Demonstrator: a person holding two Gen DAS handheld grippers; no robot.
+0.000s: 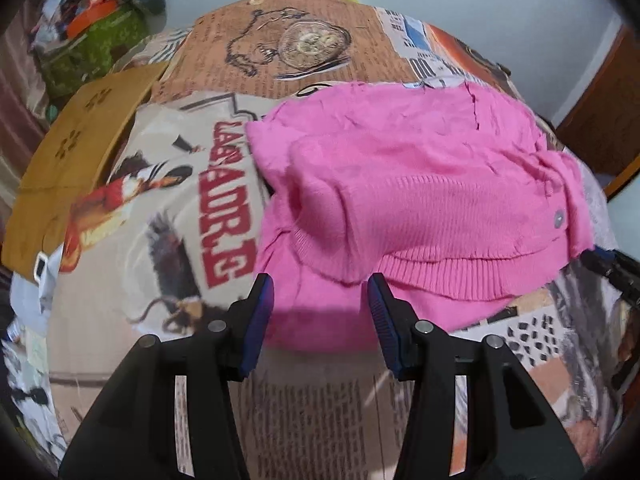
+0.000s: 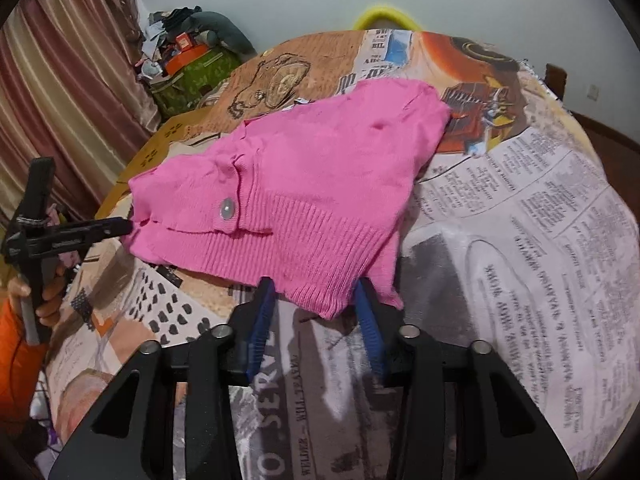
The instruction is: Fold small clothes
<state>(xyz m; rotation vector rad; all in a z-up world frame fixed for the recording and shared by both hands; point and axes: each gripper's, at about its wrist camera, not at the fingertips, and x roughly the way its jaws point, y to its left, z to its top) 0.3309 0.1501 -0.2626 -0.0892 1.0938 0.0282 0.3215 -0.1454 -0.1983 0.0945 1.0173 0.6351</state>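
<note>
Garment: a small bright-pink knitted cardigan (image 1: 416, 200) with a ribbed hem band and a round grey button (image 2: 227, 208) lies on the table, roughly in the middle of the printed cover.
Garment state: partly folded, with one layer doubled over another; the surface is creased.
Long axis: in the right wrist view the long axis runs from the ribbed hem, nearest the camera, diagonally up and right to the far corner near the orange print.
Pointing: the ribbed hem faces the two grippers; the narrower far end points away from them, toward the far table edge.
Support: a table covered with a cloth (image 2: 520, 216) printed with newspaper text, a pocket-watch drawing and red lettering.
Left gripper: the black two-finger gripper with blue pads (image 1: 320, 292) has its jaws spread apart, straddling the near pink edge; nothing is clamped between the pads. In the right wrist view it (image 2: 124, 227) reaches in from the left, its tip at the cardigan's left corner.
Right gripper: the matching black gripper with blue pads (image 2: 316, 300) has its jaws spread wide, with the ribbed hem corner between the two fingers; the pads do not press on the fabric.
Hand: the person's left hand (image 2: 50, 296), in an orange sleeve, grips the left gripper's handle.
Surroundings: a green patterned bag (image 2: 192, 80) with clutter on top, and a striped pink curtain (image 2: 60, 100) at left.
</note>
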